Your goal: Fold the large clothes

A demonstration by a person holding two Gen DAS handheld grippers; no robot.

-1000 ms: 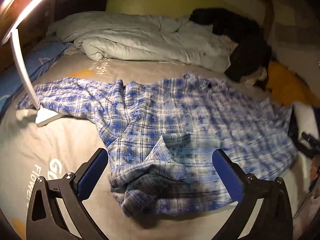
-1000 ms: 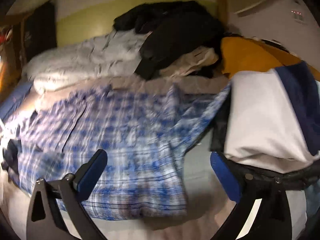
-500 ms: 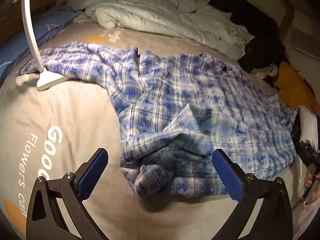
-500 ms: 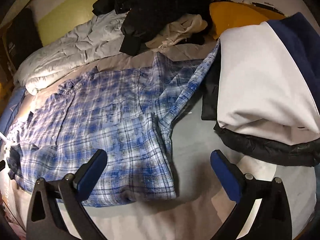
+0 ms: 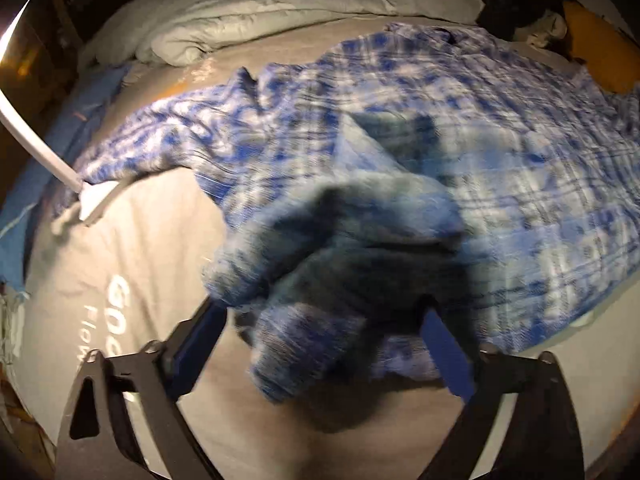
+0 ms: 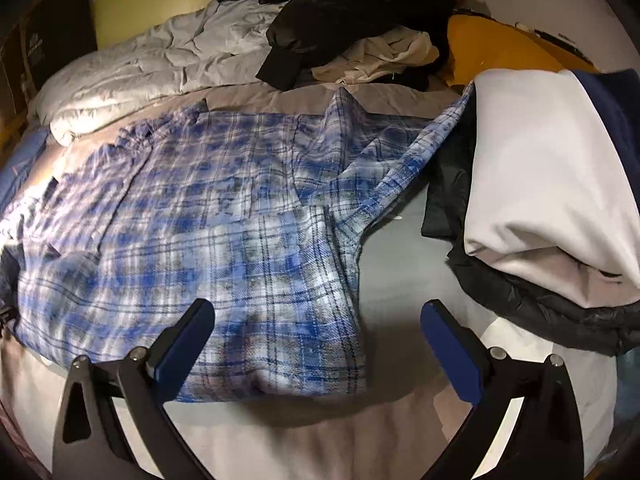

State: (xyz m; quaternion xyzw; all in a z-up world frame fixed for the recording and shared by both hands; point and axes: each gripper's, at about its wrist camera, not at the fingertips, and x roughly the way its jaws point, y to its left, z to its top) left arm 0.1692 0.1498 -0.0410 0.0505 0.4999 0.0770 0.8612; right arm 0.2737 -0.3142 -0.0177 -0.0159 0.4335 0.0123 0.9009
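A blue and white plaid shirt lies spread on the grey bed sheet. Its near end is bunched into a crumpled heap. My left gripper hangs just over that heap, blurred. Its jaws are closing with the bunched cloth between the blue pads, and no firm pinch shows. In the right wrist view the same shirt lies flat. My right gripper stands open above its near hem corner, with the left finger over the cloth and the right finger over bare sheet.
A white lamp arm and its base rest on the shirt's far-left sleeve. A grey duvet and black clothes lie at the bed's head. A folded white and navy stack sits on a black jacket at the right.
The left gripper has dropped and tilted down onto the bunched cloth, and its jaws now stand narrower. The right gripper has sunk a little toward the hem corner.
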